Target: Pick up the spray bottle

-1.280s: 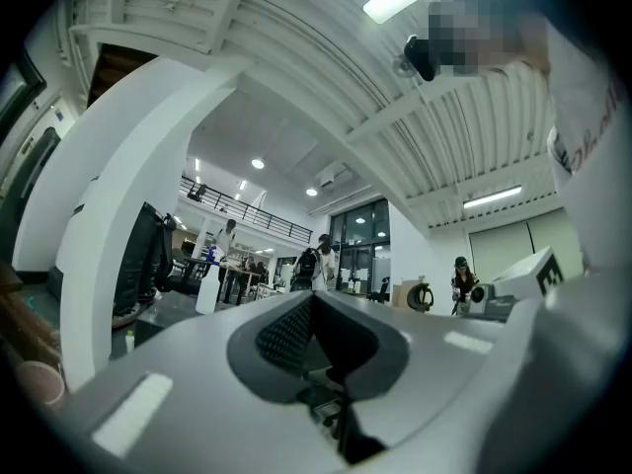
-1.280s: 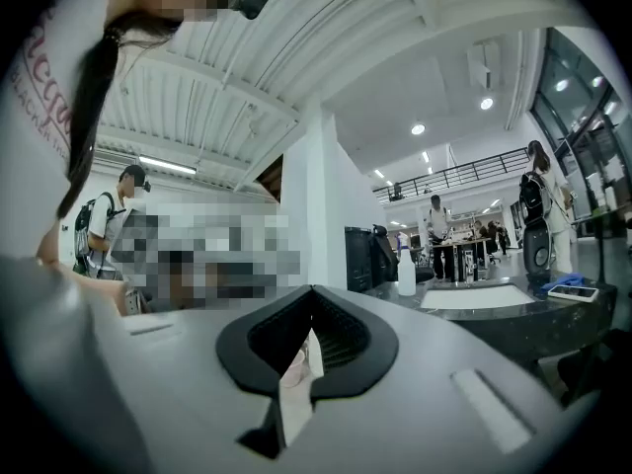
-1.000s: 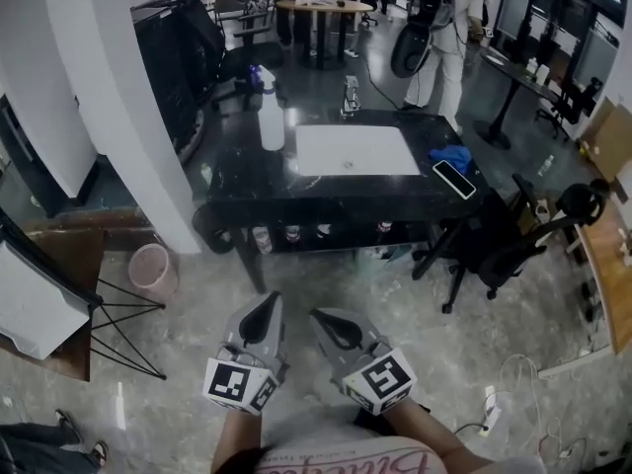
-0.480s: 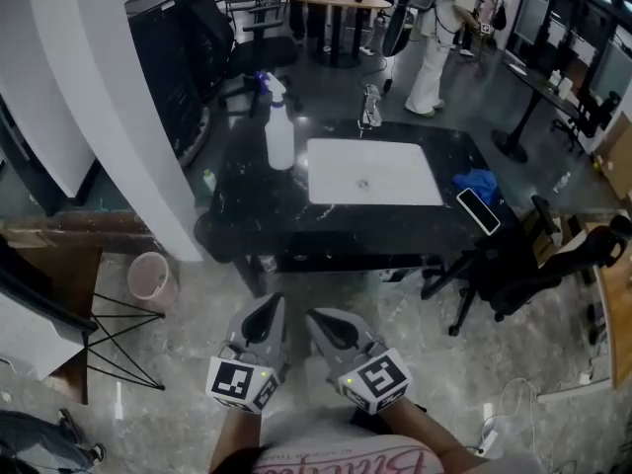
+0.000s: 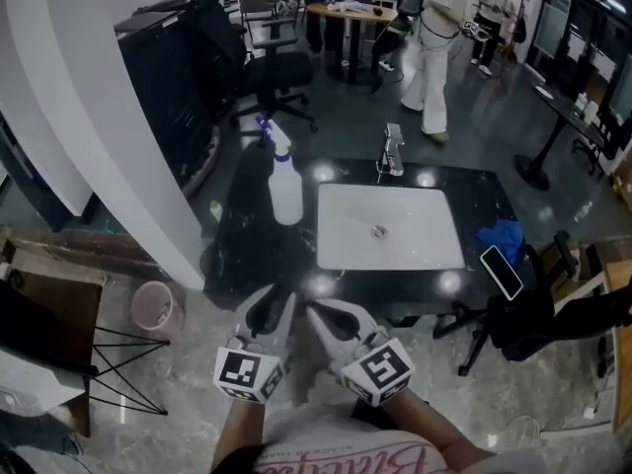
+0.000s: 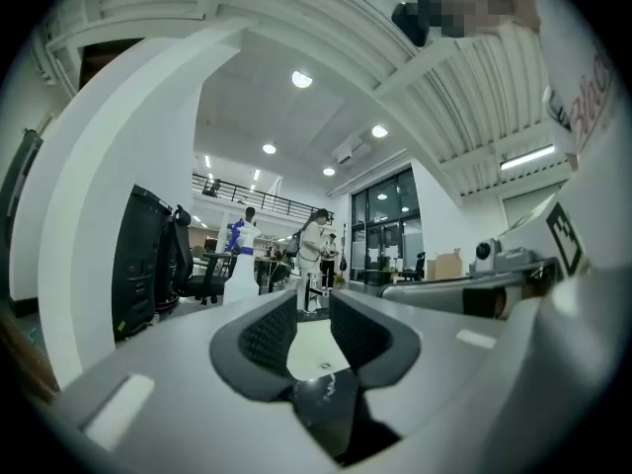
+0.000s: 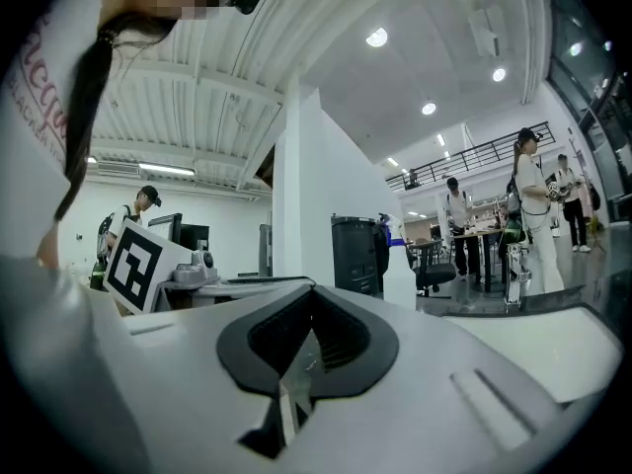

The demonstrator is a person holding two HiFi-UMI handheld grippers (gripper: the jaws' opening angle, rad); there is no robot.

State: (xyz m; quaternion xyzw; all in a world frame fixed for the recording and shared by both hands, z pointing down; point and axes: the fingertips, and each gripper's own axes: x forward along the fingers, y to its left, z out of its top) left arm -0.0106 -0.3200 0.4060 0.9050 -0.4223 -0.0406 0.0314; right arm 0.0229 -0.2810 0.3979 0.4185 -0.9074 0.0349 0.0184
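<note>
Your left gripper (image 5: 265,306) had just been opening: narrow gap, nothing between. Your right gripper (image 5: 326,314) was closed, empty. The spray bottle (image 5: 284,188) stood upright on the black table (image 5: 242,235), well ahead of both. Shirt print (image 5: 390,459) illegible.

White sink (image 5: 415,235) in black counter (image 5: 247,250); phone (image 5: 502,273) near blue cloth (image 5: 503,237).

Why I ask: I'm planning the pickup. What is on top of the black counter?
On the counter: a white spray bottle, an inset white sink with a faucet, a blue cloth and a phone. The right tongs overlap the near edge, hiding a sliver there.
</note>
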